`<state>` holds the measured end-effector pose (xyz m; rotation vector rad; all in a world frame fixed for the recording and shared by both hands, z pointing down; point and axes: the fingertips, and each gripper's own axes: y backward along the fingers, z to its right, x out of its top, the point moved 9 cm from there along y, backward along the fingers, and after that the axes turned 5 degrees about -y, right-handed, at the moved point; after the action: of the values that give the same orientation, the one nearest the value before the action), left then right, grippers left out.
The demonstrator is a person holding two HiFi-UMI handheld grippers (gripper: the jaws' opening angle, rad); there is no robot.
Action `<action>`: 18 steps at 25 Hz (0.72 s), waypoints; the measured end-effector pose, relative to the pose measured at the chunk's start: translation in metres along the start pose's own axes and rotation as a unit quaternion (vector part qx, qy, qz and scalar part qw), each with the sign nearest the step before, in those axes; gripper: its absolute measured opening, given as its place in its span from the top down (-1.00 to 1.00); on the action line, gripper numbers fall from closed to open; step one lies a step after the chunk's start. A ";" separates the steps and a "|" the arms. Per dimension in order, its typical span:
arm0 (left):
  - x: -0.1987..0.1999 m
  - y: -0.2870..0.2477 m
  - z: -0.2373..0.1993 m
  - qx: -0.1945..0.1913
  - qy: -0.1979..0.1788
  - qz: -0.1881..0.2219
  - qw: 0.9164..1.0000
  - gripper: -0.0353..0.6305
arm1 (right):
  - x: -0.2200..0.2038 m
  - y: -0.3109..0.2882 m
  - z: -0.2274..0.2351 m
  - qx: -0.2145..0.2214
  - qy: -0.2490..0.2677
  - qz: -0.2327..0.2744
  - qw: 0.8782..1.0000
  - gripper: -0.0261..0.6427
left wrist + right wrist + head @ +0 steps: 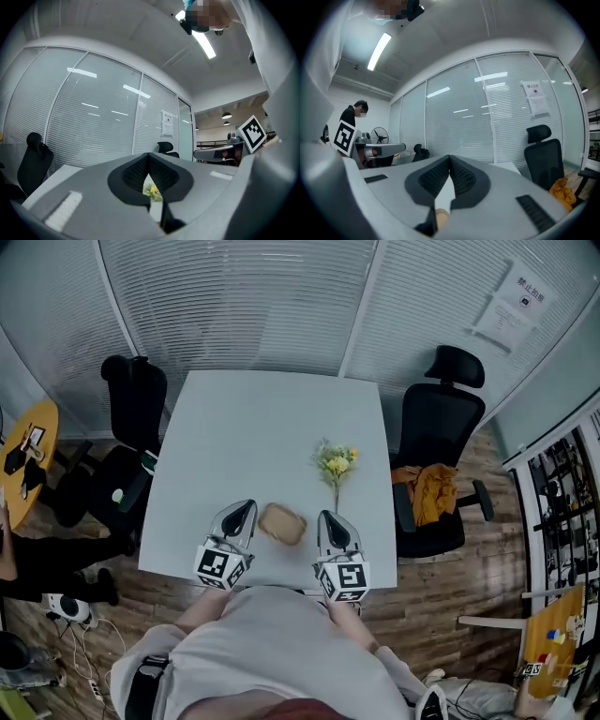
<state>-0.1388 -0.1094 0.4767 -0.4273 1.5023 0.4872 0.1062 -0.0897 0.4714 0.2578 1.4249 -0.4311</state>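
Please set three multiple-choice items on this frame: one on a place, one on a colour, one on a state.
1. Where on the table does the tan object lie?
A. Between the left gripper and the right gripper
B. At the far edge
C. At the far left corner

2. What colour is the cloth on the right-hand chair?
A. Blue
B. Orange
C. White

3. How do the grippers' jaws stand?
A. Both wide apart
B. Left apart, right together
C. Both together at the tips, holding nothing

Key: 1 A, the head view shows it between them near the front edge; 2 B, it is plainly orange; 3 C, each gripper view shows the tips meeting.
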 end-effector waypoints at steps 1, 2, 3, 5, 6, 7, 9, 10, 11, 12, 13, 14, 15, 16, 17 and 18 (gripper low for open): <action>-0.001 -0.001 -0.001 0.000 -0.002 -0.001 1.000 0.87 | -0.001 -0.001 -0.001 0.000 0.000 -0.001 1.000 0.90; -0.002 -0.001 -0.001 0.000 -0.005 -0.002 1.000 0.87 | -0.002 -0.001 -0.001 -0.001 0.000 -0.003 1.000 0.90; -0.003 -0.002 -0.001 -0.001 -0.009 -0.004 1.000 0.87 | -0.002 -0.002 -0.002 -0.002 0.000 -0.004 1.000 0.90; -0.004 -0.002 -0.001 -0.003 -0.012 -0.006 1.000 0.87 | -0.003 -0.002 -0.004 -0.002 -0.001 -0.006 1.000 0.90; -0.004 -0.002 0.000 -0.005 -0.013 -0.007 1.000 0.87 | -0.003 -0.002 -0.004 -0.002 -0.002 -0.007 1.000 0.90; -0.005 -0.002 0.000 -0.006 -0.013 -0.008 1.000 0.87 | -0.003 -0.002 -0.005 -0.001 -0.002 -0.008 1.000 0.90; -0.006 -0.001 0.000 -0.010 -0.015 -0.010 1.000 0.87 | -0.003 -0.002 -0.006 -0.001 -0.002 -0.009 1.000 0.90; -0.007 0.000 0.000 -0.011 -0.016 -0.011 1.000 0.87 | -0.004 -0.002 -0.006 -0.001 -0.002 -0.009 1.000 0.90; -0.008 0.000 0.000 -0.012 -0.015 -0.013 1.000 0.87 | -0.005 -0.002 -0.007 -0.002 -0.002 -0.010 1.000 0.90; -0.010 0.001 -0.001 -0.013 -0.015 -0.015 1.000 0.87 | -0.006 -0.002 -0.007 -0.002 -0.003 -0.011 1.000 0.90; -0.011 0.001 -0.001 -0.013 -0.015 -0.017 1.000 0.87 | -0.006 -0.002 -0.007 -0.002 -0.003 -0.013 1.000 0.90; -0.012 0.001 -0.001 -0.014 -0.015 -0.019 1.000 0.87 | -0.007 -0.002 -0.008 -0.002 -0.003 -0.014 1.000 0.90; -0.012 0.001 -0.002 -0.015 -0.016 -0.021 1.000 0.87 | -0.007 -0.002 -0.008 -0.002 -0.004 -0.014 1.000 0.90; -0.013 0.001 -0.002 -0.016 -0.017 -0.023 0.999 0.87 | -0.007 -0.002 -0.008 -0.002 -0.004 -0.015 1.000 0.90; -0.013 0.001 -0.002 -0.017 -0.017 -0.024 0.999 0.87 | -0.007 -0.002 -0.009 -0.002 -0.005 -0.015 1.000 0.90; -0.014 0.001 -0.002 -0.019 -0.017 -0.026 0.999 0.87 | -0.007 -0.003 -0.009 -0.002 -0.005 -0.015 1.000 0.90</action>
<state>-0.1412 -0.1098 0.4904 -0.4836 1.4476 0.4799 0.0964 -0.0872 0.4771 0.2314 1.4213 -0.4544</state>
